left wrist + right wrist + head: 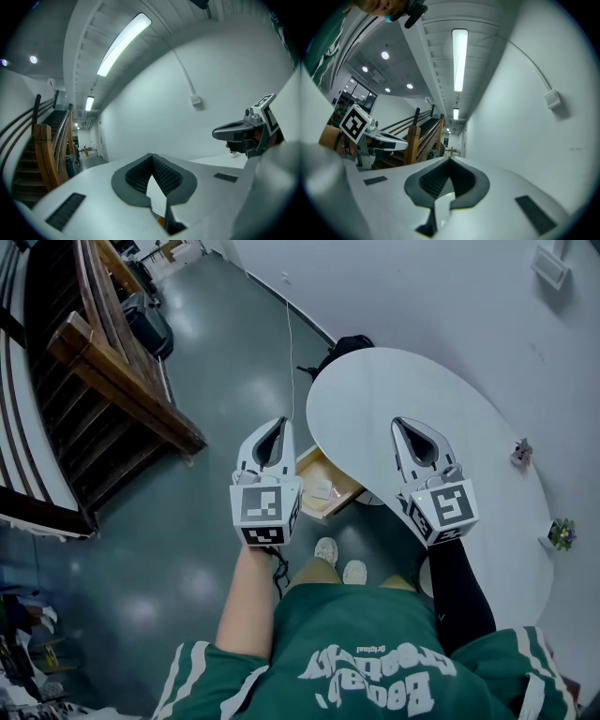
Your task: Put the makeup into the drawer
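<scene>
The left gripper (280, 426) and right gripper (400, 424) were held level above the open drawer (339, 501), jaws closed on nothing, apparently because the pale makeup (322, 489) already lay inside it.

Floor (187, 521): glossy grey-green, left and near.
Wall (422, 287): plain white, far right.
Staircase (112, 381): wooden, far left.
Table (375, 399): white, rounded, right.
Light: long ceiling strips (123, 43).

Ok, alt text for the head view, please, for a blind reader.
A person in a green shirt holds the left tool and right tool, both shut, by an open wooden drawer beneath a white table. Wooden stairs rise at left.
</scene>
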